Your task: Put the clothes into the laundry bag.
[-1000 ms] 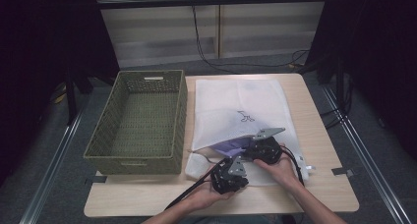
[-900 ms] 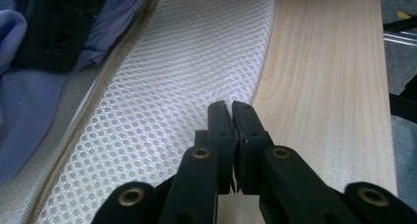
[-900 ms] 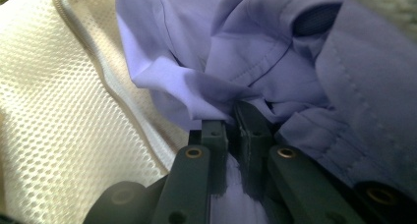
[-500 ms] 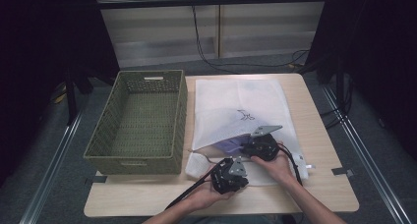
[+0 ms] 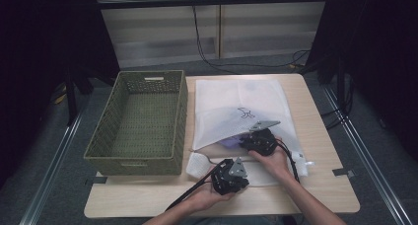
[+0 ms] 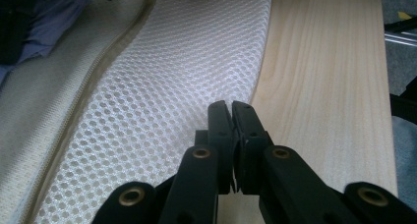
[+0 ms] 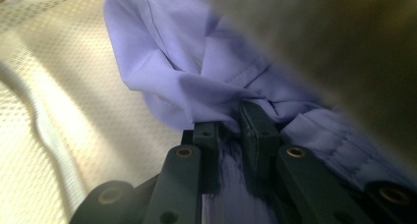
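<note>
From above, we see our right gripper (image 5: 255,141) at the white mesh laundry bag's (image 5: 240,104) opening. Our left gripper (image 6: 231,117) pinches the bag's mesh edge. Right gripper view: jaws clamp the lavender garment (image 7: 196,81); pulling could drag the bag along.

A light wooden table (image 5: 325,136) stood on a grey floor (image 5: 64,170), flanked by metal rails (image 5: 362,146). Behind it ran a pale panelled wall (image 5: 162,37) with black cables (image 5: 207,52) hanging, and dark curtains (image 5: 44,62) closed both sides.
</note>
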The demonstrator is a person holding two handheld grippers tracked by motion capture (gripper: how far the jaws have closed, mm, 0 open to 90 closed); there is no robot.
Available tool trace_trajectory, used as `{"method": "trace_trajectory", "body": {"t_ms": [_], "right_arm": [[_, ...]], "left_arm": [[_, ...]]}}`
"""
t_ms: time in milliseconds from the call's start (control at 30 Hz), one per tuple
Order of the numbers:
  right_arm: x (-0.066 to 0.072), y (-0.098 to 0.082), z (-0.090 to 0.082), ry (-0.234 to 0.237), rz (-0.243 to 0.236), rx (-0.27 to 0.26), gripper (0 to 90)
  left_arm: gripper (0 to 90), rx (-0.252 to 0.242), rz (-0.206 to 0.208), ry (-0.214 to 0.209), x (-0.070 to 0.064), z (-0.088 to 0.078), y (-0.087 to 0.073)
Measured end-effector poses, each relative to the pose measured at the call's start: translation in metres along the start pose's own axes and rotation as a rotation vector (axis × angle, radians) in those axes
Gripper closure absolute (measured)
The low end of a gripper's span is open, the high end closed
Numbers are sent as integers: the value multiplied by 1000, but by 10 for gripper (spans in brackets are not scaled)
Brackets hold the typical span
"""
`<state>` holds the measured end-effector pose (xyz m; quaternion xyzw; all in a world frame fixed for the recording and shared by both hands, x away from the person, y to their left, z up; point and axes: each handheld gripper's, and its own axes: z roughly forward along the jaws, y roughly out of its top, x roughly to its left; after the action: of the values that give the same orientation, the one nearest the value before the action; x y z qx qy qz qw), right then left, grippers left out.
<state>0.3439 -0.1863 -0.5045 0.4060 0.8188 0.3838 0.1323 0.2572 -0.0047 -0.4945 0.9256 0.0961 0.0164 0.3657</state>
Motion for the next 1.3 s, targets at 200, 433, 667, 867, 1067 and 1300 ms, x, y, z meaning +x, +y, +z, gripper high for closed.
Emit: {"method": "trace_trajectory", "body": {"t_ms": [200, 433, 667, 867, 1067, 1300], "right_arm": [[-5, 5, 5, -16, 24, 2, 778], [-12, 9, 10, -30, 58, -7, 770], [-15, 12, 15, -53, 66, -19, 760], [-15, 14, 19, -79, 82, -31, 747], [-17, 15, 22, -89, 85, -37, 733], [-12, 13, 11, -48, 73, -30, 660]], "left_arm": [[878, -4, 5, -12, 1, 1, 0], [879, -4, 3, -14, 1, 1, 0], [879, -5, 2, -15, 2, 1, 0], [879, -4, -1, -18, 2, 1, 0], [880, 3, 1, -19, 3, 0, 0], [880, -4, -1, -22, 3, 0, 0]]}}
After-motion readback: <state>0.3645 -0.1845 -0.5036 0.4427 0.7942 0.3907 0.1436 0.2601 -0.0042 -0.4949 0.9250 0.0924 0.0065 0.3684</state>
